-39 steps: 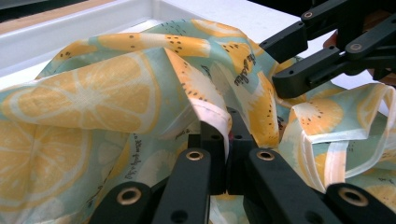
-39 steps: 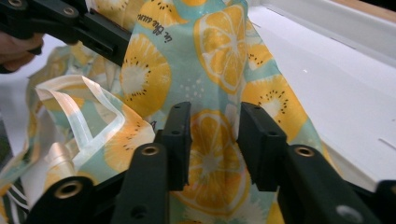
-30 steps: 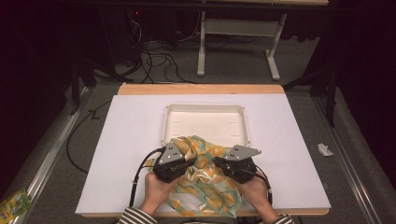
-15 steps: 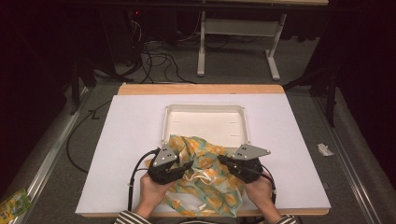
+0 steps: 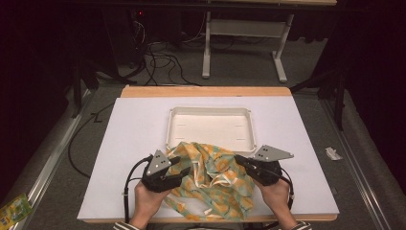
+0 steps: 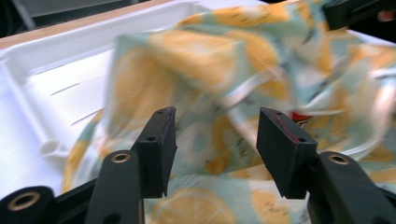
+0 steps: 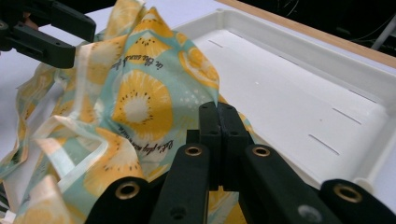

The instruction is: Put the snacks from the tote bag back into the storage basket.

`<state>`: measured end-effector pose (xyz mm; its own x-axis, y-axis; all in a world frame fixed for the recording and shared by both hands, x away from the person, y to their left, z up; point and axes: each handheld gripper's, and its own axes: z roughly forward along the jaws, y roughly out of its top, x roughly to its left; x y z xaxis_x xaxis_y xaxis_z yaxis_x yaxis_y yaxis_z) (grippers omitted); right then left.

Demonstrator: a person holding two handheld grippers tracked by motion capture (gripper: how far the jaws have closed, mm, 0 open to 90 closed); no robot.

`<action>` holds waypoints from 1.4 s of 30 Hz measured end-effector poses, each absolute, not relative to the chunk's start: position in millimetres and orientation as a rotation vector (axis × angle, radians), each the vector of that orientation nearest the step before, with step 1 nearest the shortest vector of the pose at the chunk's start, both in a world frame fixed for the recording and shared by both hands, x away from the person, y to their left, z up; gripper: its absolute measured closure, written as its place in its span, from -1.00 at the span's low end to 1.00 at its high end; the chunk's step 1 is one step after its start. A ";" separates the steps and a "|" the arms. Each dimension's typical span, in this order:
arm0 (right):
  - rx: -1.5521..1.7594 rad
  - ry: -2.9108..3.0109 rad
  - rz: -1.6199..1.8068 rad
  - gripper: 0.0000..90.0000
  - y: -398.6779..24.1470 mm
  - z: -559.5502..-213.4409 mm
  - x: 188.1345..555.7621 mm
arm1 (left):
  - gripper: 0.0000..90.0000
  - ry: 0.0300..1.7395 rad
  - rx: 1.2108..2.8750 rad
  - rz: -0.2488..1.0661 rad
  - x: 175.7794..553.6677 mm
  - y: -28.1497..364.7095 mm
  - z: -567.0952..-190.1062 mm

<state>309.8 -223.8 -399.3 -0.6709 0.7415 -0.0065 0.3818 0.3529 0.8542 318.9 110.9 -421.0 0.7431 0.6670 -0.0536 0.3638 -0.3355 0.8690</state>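
The left gripper [image 6: 212, 135] has its two black jaws spread apart, and they have just been opening; in the left gripper view the lemon-print cloth [image 6: 243, 70] lies in the gap and beyond it, with neither pad pressing on the fabric. In the high view this gripper [image 5: 174, 168] sits at the cloth's left edge, held in the person's left hand [image 5: 146, 201], with its black cable looping out over the table's near left part. The right gripper [image 7: 218, 112] has its jaws pressed together, and in the right gripper view a fold of the cloth runs into the seam at their tips, so they pinch the fabric. In the high view this gripper [image 5: 242, 163] is at the cloth's right edge, carried by the right hand [image 5: 275, 191], with a grey three-cornered plate on top. The cloth [image 5: 210, 179], pale green with yellow lemon slices and light ribbon ties, is bunched up between the two grippers on the near middle of the white table [image 5: 129, 129], its far edge lapping over the near rim of the white tray [image 5: 210, 112]. The tray lies flat at the table's centre, just beyond the cloth.
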 end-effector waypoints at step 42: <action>1.153 2.130 1.254 1.00 -272.5 -411.0 315.0 | 0.89 1.023 1.966 0.326 337.6 139.2 -458.6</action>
